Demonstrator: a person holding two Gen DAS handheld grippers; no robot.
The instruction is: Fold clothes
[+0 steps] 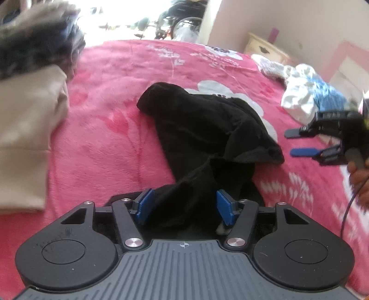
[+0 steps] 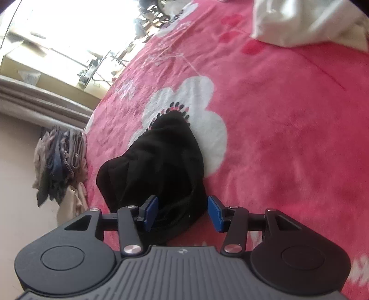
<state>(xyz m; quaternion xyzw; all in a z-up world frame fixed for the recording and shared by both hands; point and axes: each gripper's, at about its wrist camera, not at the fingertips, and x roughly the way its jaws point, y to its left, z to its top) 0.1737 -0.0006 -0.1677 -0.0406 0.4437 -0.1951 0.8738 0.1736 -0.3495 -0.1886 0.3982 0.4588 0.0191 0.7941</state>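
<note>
On pink blanket (image 1: 110,143), black garment (image 1: 207,138) stretches lengthwise from left gripper (image 1: 184,205).

Bright daylight pouring in from a blown-out window (image 1: 129,20), washed to pure white in both views. Strong fisheye bending at the edges. Motion blur on the right gripper (image 1: 297,143) and the clothes pile (image 1: 34,46). Soft, faint shadows on the pink blanket (image 1: 110,138).

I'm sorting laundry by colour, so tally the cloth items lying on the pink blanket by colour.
Black: 1, the crumpled black garment
Beige: 1, the beige garment
White: 1, the white cloth
Blue: 1, the blue cloth
Dark mixed pile: 1, blurred
Total: 5
</note>
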